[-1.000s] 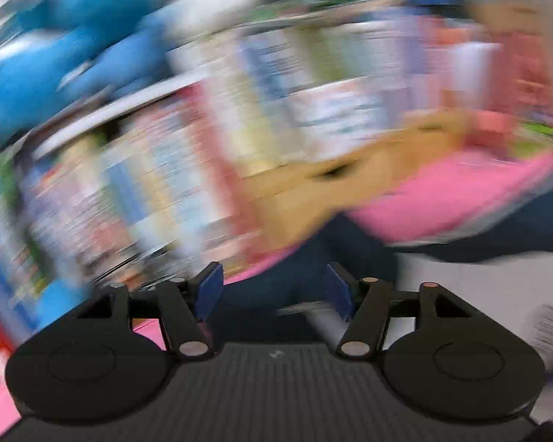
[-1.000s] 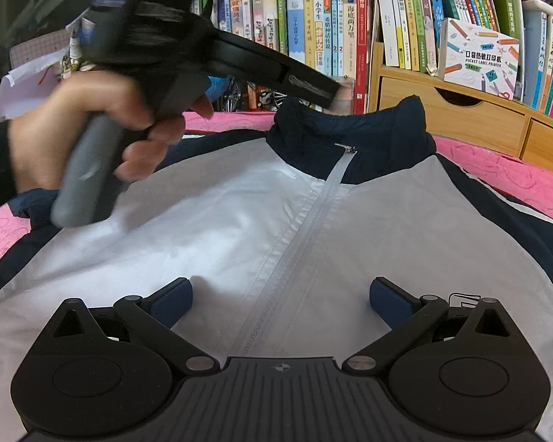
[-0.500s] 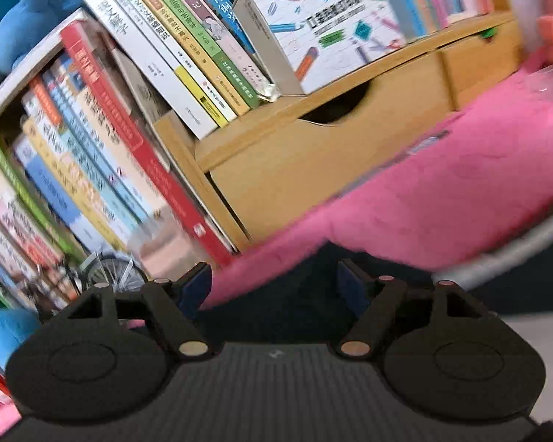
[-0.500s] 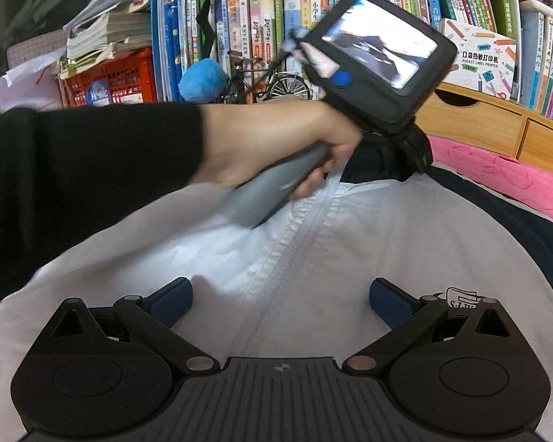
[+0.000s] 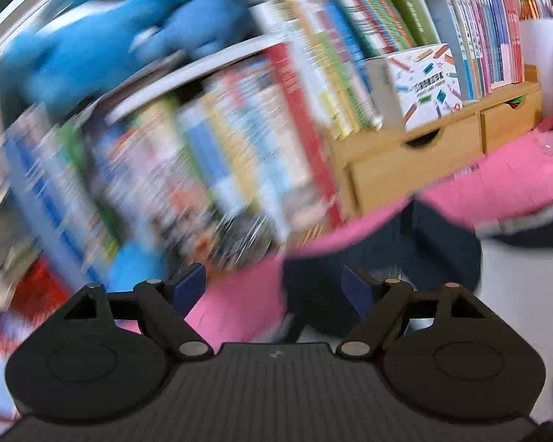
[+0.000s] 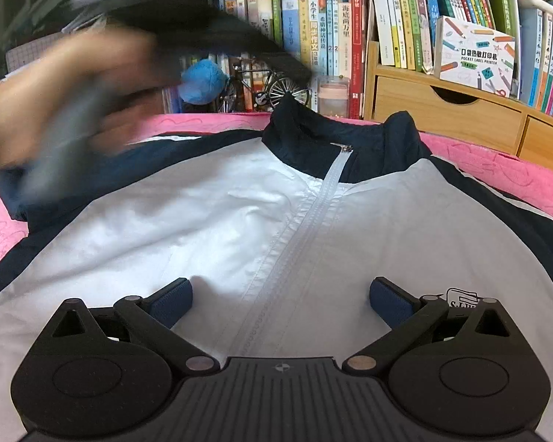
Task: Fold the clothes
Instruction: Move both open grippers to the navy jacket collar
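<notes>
Pink-covered surface (image 6: 516, 173) backed by a bookshelf (image 6: 350, 18) and wooden drawers (image 6: 446, 114). A white and navy jacket (image 6: 210, 221) lies flat across it, front up, zip closed, collar at the far side. Right tongs (image 6: 281, 296): spread wide, holding nothing, hovering low over the near part of the jacket, one finger either side of the zip (image 6: 306, 228). Contact with the cloth cannot be confirmed. Left tongs (image 5: 274, 287): spread wide, empty, above the navy collar (image 5: 379, 258) and pink cover, facing the shelf; view blurred. A blurred hand (image 6: 55, 103) grips them at far left.
</notes>
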Available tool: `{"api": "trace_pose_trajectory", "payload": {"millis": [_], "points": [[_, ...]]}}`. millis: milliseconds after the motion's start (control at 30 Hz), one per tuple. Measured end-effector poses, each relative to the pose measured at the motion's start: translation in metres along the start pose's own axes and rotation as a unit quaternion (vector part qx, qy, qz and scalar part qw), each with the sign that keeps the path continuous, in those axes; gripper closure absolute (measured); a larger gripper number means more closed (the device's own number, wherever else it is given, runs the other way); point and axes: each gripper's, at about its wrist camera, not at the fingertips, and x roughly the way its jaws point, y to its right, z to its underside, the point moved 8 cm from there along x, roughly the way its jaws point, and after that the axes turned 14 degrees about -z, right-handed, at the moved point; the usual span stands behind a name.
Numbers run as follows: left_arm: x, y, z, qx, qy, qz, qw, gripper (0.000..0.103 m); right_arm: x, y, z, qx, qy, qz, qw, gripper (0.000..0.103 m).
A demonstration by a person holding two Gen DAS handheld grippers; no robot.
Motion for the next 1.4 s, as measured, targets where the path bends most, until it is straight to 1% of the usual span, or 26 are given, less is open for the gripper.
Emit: {"api": "trace_pose_trajectory", "payload": {"millis": [67, 133, 200, 267, 333, 400, 467, 500, 533, 567, 600, 633, 667, 733, 800, 900, 933, 1000, 1033, 1067, 1100, 1133, 1167, 1267, 1333, 1400], "points": [[-0.021, -0.029, 0.024, -0.015, -0.01, 0.004, 0.9998, 0.022, 0.0, 0.0, 0.0, -0.001, 0.0, 0.001, 1.0, 0.0], [-0.038, -0.041, 0.057, -0.014, -0.021, 0.004, 0.9997, 0.021, 0.0, 0.0, 0.0, -0.002, 0.0, 0.001, 1.0, 0.0], [-0.048, -0.048, 0.084, 0.012, -0.032, -0.017, 0.9993, 0.021, 0.0, 0.001, 0.0, -0.004, -0.001, 0.001, 1.0, 0.0], [-0.044, -0.057, 0.104, 0.036, -0.049, -0.053, 0.9968, 0.018, -0.004, 0.006, 0.001, -0.015, -0.001, 0.008, 1.0, 0.0], [-0.045, -0.075, 0.115, 0.034, -0.039, -0.085, 0.9951, 0.015, -0.015, 0.03, 0.005, -0.013, 0.002, 0.042, 0.999, 0.0], [-0.038, -0.095, 0.12, 0.034, -0.043, -0.118, 0.9915, 0.01, -0.04, 0.077, 0.013, 0.033, 0.009, 0.1, 0.994, 0.0], [-0.029, -0.114, 0.124, 0.035, -0.055, -0.161, 0.9848, 0.01, -0.071, 0.132, 0.025, 0.098, 0.016, 0.166, 0.981, 0.0], [-0.029, -0.12, 0.121, 0.022, -0.059, -0.164, 0.9845, 0.011, -0.087, 0.158, 0.031, 0.131, 0.02, 0.198, 0.971, 0.0], [-0.029, -0.125, 0.118, 0.01, -0.062, -0.167, 0.984, 0.012, -0.103, 0.185, 0.037, 0.163, 0.023, 0.23, 0.959, 0.0], [-0.028, -0.131, 0.116, -0.002, -0.066, -0.17, 0.9833, 0.02, -0.119, 0.211, 0.044, 0.195, 0.027, 0.262, 0.945, 0.0], [-0.028, -0.136, 0.113, -0.015, -0.069, -0.172, 0.9825, 0.022, -0.135, 0.236, 0.051, 0.227, 0.03, 0.292, 0.929, 0.001], [-0.027, -0.142, 0.11, -0.027, -0.073, -0.175, 0.9815, 0.022, -0.149, 0.254, 0.056, 0.253, 0.036, 0.308, 0.916, 0.008], [-0.03, -0.141, 0.104, -0.037, -0.069, -0.168, 0.9827, 0.022, -0.156, 0.256, 0.056, 0.265, 0.046, 0.292, 0.918, 0.009], [-0.045, -0.119, 0.079, -0.049, -0.036, -0.123, 0.9905, 0.021, -0.155, 0.241, 0.046, 0.255, 0.079, 0.239, 0.934, 0.009], [-0.057, -0.089, 0.057, -0.041, -0.013, -0.077, 0.9961, 0.017, -0.141, 0.211, 0.029, 0.216, 0.105, 0.181, 0.954, 0.009], [-0.069, -0.038, 0.031, -0.01, 0.014, -0.023, 0.9996, 0.012, -0.096, 0.146, 0.004, 0.142, 0.098, 0.078, 0.982, 0.009], [-0.069, -0.022, 0.025, 0.003, 0.019, -0.018, 0.9997, 0.012, -0.079, 0.128, -0.003, 0.122, 0.086, 0.058, 0.987, 0.013], [-0.052, -0.004, 0.023, 0.023, 0.006, -0.028, 0.9993, 0.012, -0.042, 0.1, -0.014, 0.091, 0.052, 0.035, 0.994, 0.037], [-0.039, 0.003, 0.025, 0.027, -0.008, -0.033, 0.9991, 0.012, -0.024, 0.096, -0.018, 0.088, 0.035, 0.032, 0.995, 0.053], [-0.027, 0.009, 0.027, 0.031, -0.022, -0.038, 0.9985, 0.012, -0.007, 0.091, -0.021, 0.085, 0.019, 0.029, 0.996, 0.055], [-0.015, 0.012, 0.029, 0.035, -0.03, -0.048, 0.9978, 0.012, 0.007, 0.09, -0.025, 0.082, 0.011, 0.033, 0.996, 0.055], [-0.004, 0.011, 0.034, 0.039, -0.03, -0.064, 0.9968, 0.009, 0.014, 0.094, -0.03, 0.076, 0.02, 0.049, 0.996, 0.057], [0.005, 0.008, 0.036, 0.042, -0.03, -0.081, 0.9954, 0.0, 0.019, 0.101, -0.035, 0.072, 0.026, 0.068, 0.995, 0.057], [0.029, -0.011, 0.038, 0.042, -0.044, -0.133, 0.9892, 0.0, 0.021, 0.138, -0.045, 0.071, 0.037, 0.139, 0.987, 0.056], [0.041, -0.026, 0.043, 0.012, -0.064, -0.134, 0.9888, 0.0, 0.014, 0.17, -0.049, 0.098, 0.048, 0.168, 0.98, 0.056], [0.049, -0.037, 0.046, -0.023, -0.084, -0.123, 0.9886, 0.0, 0.009, 0.193, -0.053, 0.113, 0.056, 0.177, 0.976, 0.056]]}}
